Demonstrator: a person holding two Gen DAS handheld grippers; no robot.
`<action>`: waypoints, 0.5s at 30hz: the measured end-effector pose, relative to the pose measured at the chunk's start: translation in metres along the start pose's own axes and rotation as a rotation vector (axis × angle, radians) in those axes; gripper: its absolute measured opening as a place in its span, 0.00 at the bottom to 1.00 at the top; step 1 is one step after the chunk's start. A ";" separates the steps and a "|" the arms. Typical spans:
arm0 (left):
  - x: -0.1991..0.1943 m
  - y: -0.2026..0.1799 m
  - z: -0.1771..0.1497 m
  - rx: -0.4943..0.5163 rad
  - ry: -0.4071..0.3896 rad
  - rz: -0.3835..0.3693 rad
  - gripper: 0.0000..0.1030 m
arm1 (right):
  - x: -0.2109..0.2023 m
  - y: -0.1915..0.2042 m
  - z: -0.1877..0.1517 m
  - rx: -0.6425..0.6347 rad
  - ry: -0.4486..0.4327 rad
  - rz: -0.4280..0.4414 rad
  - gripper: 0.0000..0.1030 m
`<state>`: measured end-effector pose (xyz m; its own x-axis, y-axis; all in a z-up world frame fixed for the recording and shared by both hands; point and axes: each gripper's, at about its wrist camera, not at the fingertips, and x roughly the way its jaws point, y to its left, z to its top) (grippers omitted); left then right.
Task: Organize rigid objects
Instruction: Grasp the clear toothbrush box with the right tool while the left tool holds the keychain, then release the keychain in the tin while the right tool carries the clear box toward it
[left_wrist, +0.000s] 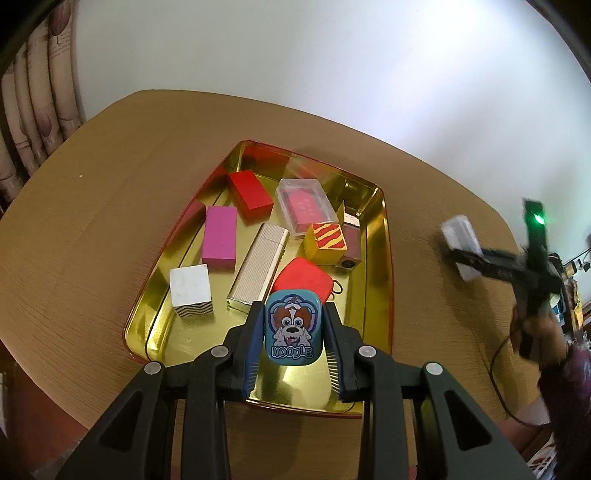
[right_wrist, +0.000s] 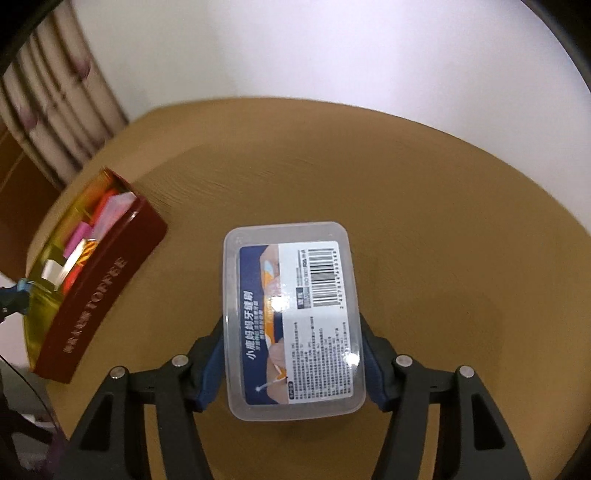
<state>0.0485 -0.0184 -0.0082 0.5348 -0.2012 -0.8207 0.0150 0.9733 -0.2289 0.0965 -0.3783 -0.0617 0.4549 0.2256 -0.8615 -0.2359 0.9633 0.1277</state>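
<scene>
My left gripper (left_wrist: 293, 325) is shut on a small blue tin (left_wrist: 293, 326) with a cartoon dog and "NOODLE" on it, held over the near end of the gold tray (left_wrist: 376, 266). The tray holds a red box (left_wrist: 251, 195), a magenta box (left_wrist: 219, 236), a white block (left_wrist: 191, 290), a silver ribbed case (left_wrist: 256, 266), a red pouch (left_wrist: 304, 277), a yellow striped cube (left_wrist: 327, 242) and a clear case (left_wrist: 306, 205). My right gripper (right_wrist: 293, 354) is shut on a clear plastic box (right_wrist: 293, 317) with a barcode label, above the table.
The tray stands on a round tan table (left_wrist: 92, 229). In the right wrist view the tray (right_wrist: 96, 291) is at the left, its dark red side reading "TOFFEE". The right gripper with its box (left_wrist: 461, 240) shows at the right of the left wrist view. A curtain (right_wrist: 55, 122) hangs behind.
</scene>
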 end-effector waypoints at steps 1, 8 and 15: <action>0.001 0.000 0.000 0.002 0.000 0.004 0.27 | -0.008 -0.001 -0.009 0.023 -0.023 0.007 0.61; 0.001 -0.009 0.020 0.061 -0.019 0.017 0.27 | -0.040 0.012 -0.056 0.068 -0.073 -0.016 0.61; 0.030 -0.023 0.067 0.164 -0.041 0.056 0.27 | -0.034 0.006 -0.066 0.102 -0.061 0.005 0.61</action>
<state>0.1210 -0.0392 0.0071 0.5726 -0.1448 -0.8069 0.1197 0.9885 -0.0925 0.0229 -0.3898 -0.0646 0.5058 0.2363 -0.8297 -0.1516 0.9711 0.1841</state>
